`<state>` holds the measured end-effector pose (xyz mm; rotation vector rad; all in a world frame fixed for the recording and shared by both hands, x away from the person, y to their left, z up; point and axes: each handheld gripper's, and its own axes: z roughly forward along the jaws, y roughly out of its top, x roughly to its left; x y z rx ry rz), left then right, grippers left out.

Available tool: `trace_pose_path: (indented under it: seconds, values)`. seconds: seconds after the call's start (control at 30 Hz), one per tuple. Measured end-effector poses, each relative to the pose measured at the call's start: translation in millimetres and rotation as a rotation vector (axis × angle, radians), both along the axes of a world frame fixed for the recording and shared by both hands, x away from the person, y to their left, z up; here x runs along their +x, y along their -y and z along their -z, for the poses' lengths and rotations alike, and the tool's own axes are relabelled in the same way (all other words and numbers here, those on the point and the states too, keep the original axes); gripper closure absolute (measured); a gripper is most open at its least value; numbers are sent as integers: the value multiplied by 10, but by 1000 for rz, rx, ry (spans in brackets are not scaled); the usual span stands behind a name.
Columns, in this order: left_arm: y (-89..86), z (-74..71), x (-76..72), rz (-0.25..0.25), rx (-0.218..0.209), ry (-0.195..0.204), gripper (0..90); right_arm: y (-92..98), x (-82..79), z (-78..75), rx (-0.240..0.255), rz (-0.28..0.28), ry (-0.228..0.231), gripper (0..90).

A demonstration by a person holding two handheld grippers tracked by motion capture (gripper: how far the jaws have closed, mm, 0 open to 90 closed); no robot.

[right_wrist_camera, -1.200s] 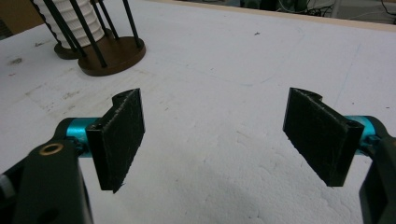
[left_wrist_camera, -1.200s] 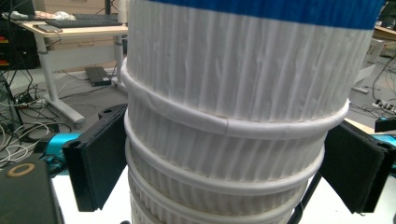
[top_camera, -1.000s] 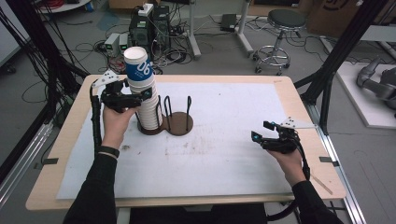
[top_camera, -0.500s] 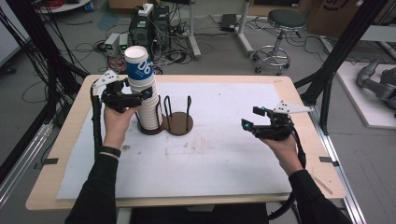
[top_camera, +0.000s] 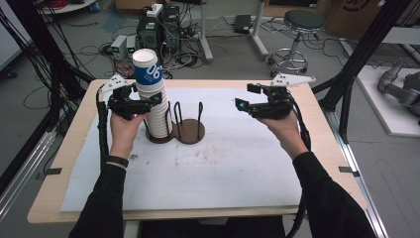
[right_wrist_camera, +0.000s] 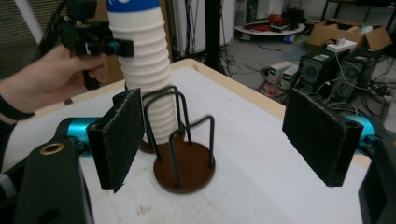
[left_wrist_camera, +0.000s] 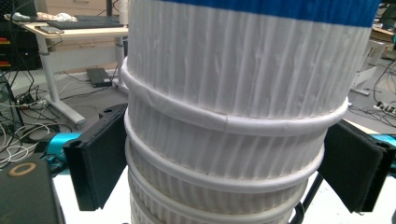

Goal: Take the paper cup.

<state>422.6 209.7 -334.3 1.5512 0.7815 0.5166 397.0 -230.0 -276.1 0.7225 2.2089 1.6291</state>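
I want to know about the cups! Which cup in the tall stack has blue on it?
The top cup of the cup stack. It has a blue band with white marks; the cups nested under it look plain white and ribbed. The left gripper holds the stack lower down.

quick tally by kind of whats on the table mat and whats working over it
cup stack: 1
brown wire cup holder: 1
grippers: 2, left gripper and right gripper
total: 4
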Motion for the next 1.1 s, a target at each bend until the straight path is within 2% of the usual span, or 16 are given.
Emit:
trace_pose_path:
  seconds: [0.1, 0.13, 0.17, 0.33, 0.77, 0.83, 0.9, 1.1]
  values:
    - [-2, 3, 3, 1, -2, 1, 111, -112, 57, -81, 0, -12, 10, 216]
    - [-2, 4, 4, 0, -3, 1, 111, -229, 114, -155, 3, -25, 23, 215]
    - [-2, 4, 4, 0, -3, 1, 111, -229, 114, -155, 3, -25, 23, 215]
    - [0, 3, 3, -2, -3, 0, 111, -557, 232, -312, 5, -62, 23, 216]
    - [7, -4, -8, -9, 5, -4, 111, -1345, 434, -599, 16, -110, 48, 213]
    - [5, -5, -10, -7, 5, -6, 111, -1475, 470, -631, 24, -128, 41, 213]
    - [4, -4, -10, -7, 4, -6, 111, -1609, 504, -648, 29, -143, 16, 209]
    - [7, -4, -12, -8, 1, -7, 111, -1990, 579, -670, 17, -172, -25, 208]
